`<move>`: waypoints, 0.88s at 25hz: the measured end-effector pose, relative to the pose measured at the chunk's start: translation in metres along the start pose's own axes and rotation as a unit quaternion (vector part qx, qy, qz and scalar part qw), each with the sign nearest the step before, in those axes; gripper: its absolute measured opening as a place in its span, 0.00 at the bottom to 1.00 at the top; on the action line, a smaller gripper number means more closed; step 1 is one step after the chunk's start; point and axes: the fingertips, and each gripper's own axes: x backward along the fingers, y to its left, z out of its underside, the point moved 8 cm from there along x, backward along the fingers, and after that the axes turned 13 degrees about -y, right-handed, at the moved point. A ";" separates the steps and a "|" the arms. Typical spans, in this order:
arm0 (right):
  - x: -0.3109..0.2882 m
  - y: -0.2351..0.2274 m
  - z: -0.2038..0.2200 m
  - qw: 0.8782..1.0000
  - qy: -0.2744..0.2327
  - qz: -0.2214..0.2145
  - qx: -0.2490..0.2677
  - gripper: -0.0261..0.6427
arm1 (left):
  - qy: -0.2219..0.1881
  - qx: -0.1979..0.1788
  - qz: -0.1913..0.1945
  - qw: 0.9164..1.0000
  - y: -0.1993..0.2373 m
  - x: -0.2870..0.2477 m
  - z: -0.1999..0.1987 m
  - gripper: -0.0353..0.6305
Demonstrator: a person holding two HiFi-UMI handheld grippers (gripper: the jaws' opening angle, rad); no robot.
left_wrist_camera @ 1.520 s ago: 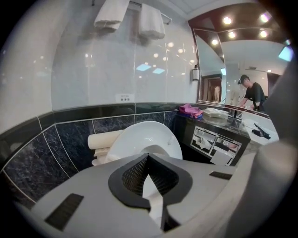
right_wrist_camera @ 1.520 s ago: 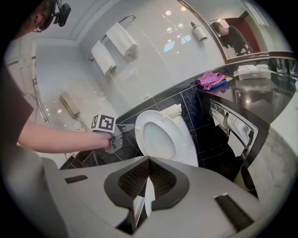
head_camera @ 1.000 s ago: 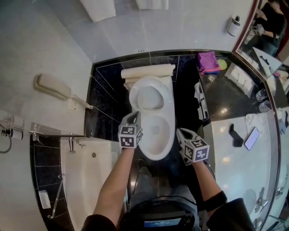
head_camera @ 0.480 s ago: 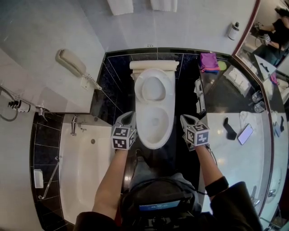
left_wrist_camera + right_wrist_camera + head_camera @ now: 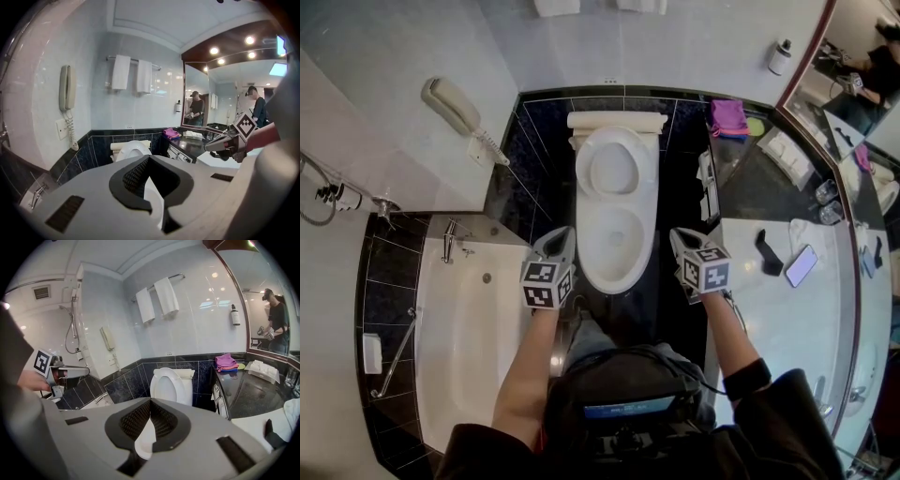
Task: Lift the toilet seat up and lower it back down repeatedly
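Note:
The white toilet stands against the dark tiled wall, its seat raised and leaning back on the tank. The raised seat also shows in the left gripper view and the right gripper view. My left gripper hovers just left of the bowl's front, apart from it, jaws shut and empty. My right gripper hangs right of the bowl, also shut on nothing. Each gripper appears in the other's view.
A white bathtub lies at the left with a wall phone above it. At the right runs a counter with a smartphone, a black object and a pink cloth. Towels hang above the toilet.
My left gripper has drawn away from the bowl's rim, to the left and towards me. The right gripper has shifted slightly. The seat stays raised.

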 end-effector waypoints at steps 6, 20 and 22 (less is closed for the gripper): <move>0.007 0.002 0.001 1.000 0.001 0.000 0.003 0.05 | -0.004 0.010 -0.005 1.000 -0.003 0.010 0.004 0.04; -0.006 0.013 0.011 1.000 0.003 0.008 0.007 0.07 | 0.011 0.007 -0.007 1.000 0.009 0.007 0.018 0.05; -0.015 0.012 0.011 1.000 0.010 0.012 0.022 0.08 | 0.015 0.008 -0.003 1.000 0.011 0.000 0.020 0.05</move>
